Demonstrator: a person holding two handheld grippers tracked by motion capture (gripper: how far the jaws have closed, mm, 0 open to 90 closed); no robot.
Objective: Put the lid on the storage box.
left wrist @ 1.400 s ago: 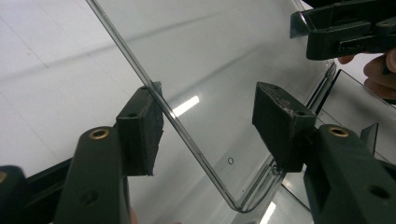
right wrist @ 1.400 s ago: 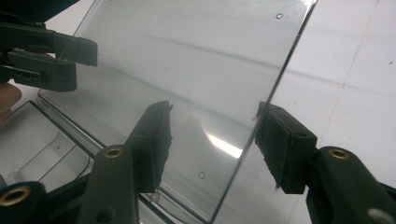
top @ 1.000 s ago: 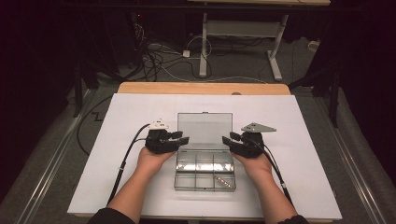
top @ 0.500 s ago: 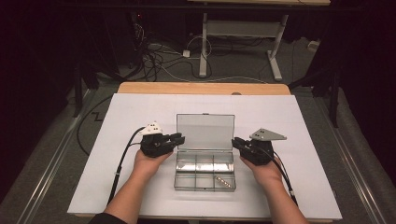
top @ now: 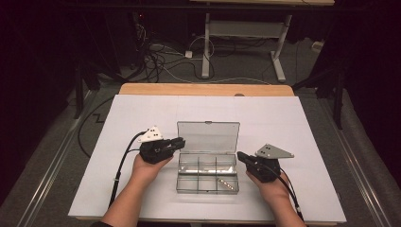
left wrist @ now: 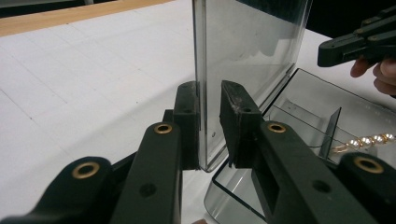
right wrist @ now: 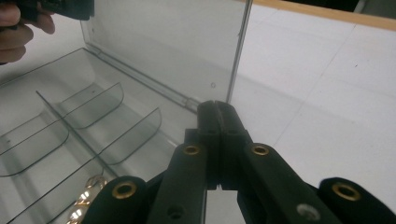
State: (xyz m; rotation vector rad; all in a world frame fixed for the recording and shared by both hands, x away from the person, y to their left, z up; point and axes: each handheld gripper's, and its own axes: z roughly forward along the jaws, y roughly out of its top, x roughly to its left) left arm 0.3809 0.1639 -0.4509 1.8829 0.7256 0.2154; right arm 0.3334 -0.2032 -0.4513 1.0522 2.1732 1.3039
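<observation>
Upright lid between left gripper jaws, pearl string in box

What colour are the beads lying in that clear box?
The beads are pearly white on a gold chain, clearest in the left gripper view.

Dark room, dim at far end. White sheet over wooden table. Grey floor on left and right. Cables tangled on floor, far left. White desk frame far behind table.
</observation>
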